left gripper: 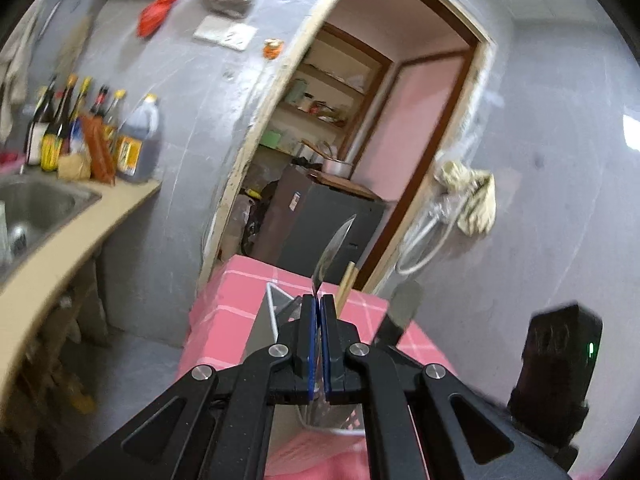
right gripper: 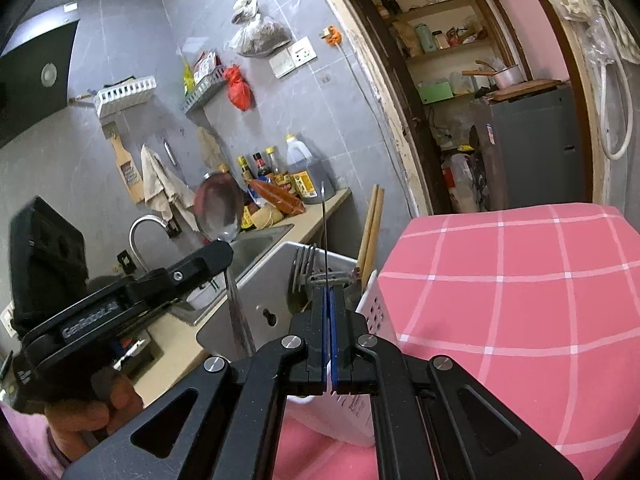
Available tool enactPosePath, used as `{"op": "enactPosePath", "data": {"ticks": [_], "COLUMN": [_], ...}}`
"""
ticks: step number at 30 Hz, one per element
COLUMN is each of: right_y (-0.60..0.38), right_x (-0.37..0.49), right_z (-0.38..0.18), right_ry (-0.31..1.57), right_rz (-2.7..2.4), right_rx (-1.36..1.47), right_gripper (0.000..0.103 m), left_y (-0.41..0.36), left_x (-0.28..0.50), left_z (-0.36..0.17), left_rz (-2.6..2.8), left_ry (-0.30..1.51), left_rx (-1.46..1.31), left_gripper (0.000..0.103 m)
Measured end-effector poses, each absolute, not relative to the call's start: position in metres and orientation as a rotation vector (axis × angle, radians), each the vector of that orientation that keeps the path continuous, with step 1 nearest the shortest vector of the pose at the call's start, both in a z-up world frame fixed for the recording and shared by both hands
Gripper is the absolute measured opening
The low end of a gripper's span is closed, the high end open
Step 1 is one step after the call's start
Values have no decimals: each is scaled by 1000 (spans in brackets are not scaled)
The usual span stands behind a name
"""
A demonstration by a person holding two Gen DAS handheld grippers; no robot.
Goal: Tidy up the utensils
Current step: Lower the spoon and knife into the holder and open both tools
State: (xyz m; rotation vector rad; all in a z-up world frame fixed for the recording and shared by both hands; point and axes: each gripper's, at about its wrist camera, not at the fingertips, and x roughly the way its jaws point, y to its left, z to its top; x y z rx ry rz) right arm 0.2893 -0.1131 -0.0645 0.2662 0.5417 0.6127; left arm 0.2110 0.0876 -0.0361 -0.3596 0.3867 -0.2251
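Left gripper, lower centre, clamps a spoon; right gripper clamps a knife. Both stiff, slick, light; grasp by handles.

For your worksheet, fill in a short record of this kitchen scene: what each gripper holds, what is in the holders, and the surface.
left gripper: shut on a large metal spoon
right gripper: shut on a thin metal utensil, seen edge-on, type unclear
metal holder: forks standing inside
chopsticks: upright beside the forks
white holder: perforated, contents hidden
surface: pink checked cloth
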Motion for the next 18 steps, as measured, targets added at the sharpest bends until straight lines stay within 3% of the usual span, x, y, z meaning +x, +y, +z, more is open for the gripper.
{"op": "enactPosePath", "data": {"ticks": [5,18], "right_y": [-103,-99], "right_x": [285,272], "right_z": [-62,-65], "right_ry": [556,592], "right_rz": [612,554], "right_rx": [230,215], "right_gripper": [3,3], "left_y": [82,105], "left_x": [202,199], "left_z": [-37,-46], "left_rz": [-242,-287], "left_ry": [438,516], "left_rx": [-266,-357], "left_gripper": [3,3]}}
